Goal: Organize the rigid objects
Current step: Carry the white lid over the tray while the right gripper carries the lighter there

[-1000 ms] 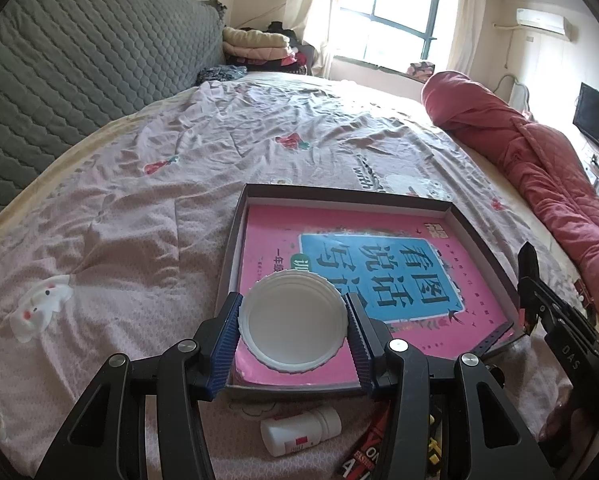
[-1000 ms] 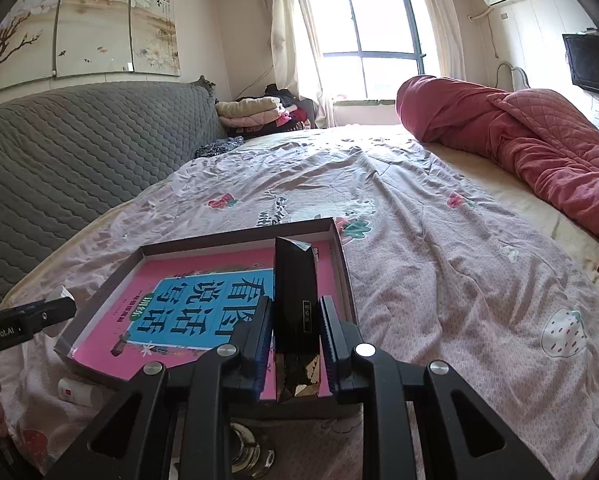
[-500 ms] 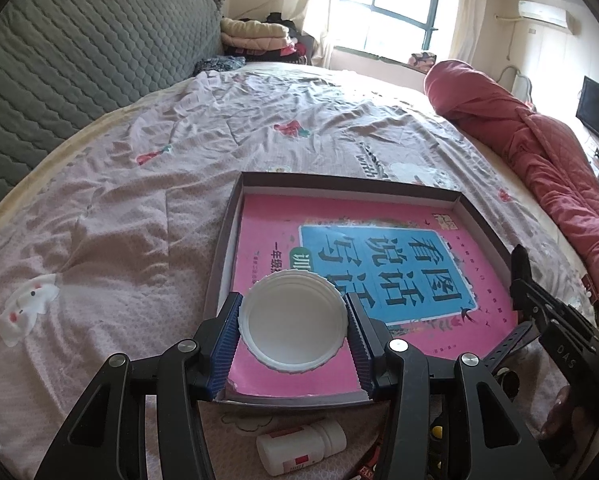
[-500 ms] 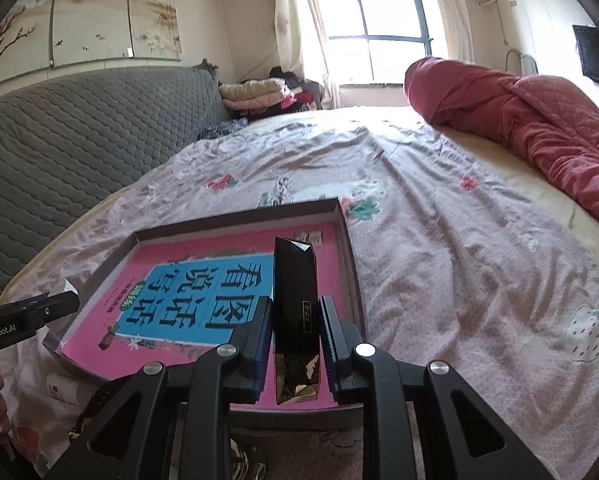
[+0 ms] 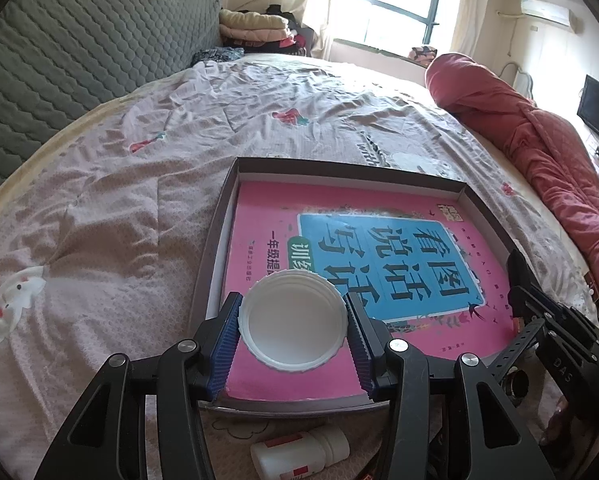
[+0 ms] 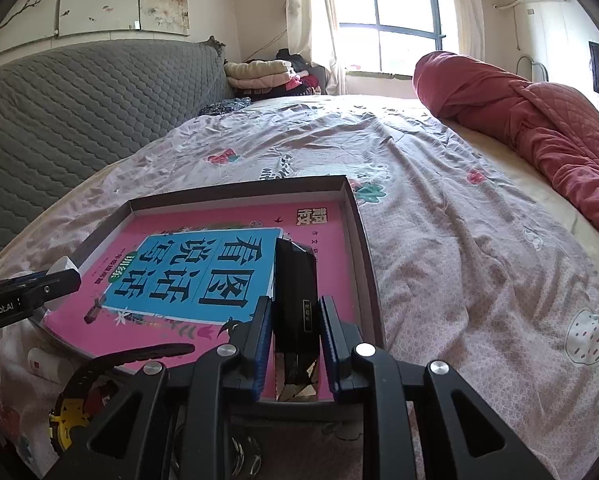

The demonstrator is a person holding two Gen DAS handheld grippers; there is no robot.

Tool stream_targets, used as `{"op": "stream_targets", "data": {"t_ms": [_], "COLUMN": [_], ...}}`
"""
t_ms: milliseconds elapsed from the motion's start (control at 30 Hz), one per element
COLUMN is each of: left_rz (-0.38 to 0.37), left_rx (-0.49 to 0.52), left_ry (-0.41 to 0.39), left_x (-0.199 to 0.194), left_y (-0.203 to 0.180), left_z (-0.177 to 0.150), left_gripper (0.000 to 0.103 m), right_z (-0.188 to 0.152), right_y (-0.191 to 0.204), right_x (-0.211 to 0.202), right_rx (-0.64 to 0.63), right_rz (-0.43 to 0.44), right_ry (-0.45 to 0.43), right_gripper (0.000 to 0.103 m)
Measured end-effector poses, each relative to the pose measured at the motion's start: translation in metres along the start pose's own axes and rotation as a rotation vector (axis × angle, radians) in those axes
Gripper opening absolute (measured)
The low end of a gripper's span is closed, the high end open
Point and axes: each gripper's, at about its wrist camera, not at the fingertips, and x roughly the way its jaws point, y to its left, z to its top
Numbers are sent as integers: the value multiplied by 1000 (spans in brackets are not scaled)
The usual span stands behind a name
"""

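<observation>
Nearest: small white bottle lies on bed outside tray's near edge. L gripper clamped on white lid, over tray's near-left corner. R gripper clamped on black box, long axis pointing away, above near-right corner. Pink book fills tray floor beyond; both loads sit directly above it.

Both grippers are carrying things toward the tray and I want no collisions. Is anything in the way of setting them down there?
Nothing visible blocks either. The left gripper holds a white lid, the right gripper a black box, both over the pink book lying flat in the tray.
</observation>
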Motion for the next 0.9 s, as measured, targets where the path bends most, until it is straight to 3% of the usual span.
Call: {"op": "stream_targets", "data": {"t_ms": [333, 900], "left_rz": [-1, 14], "left_rx": [7, 31], "left_ry": [26, 43], "left_x": [8, 17], "left_y": [-3, -8], "left_z": [-5, -11], "left_gripper": [51, 51], "right_z": [-2, -3], "right_y": [11, 8], "right_x": [2, 2], "right_rx": [-75, -85], "right_rz": [-71, -95], "right_ry": [16, 18], "right_gripper": [24, 24]}}
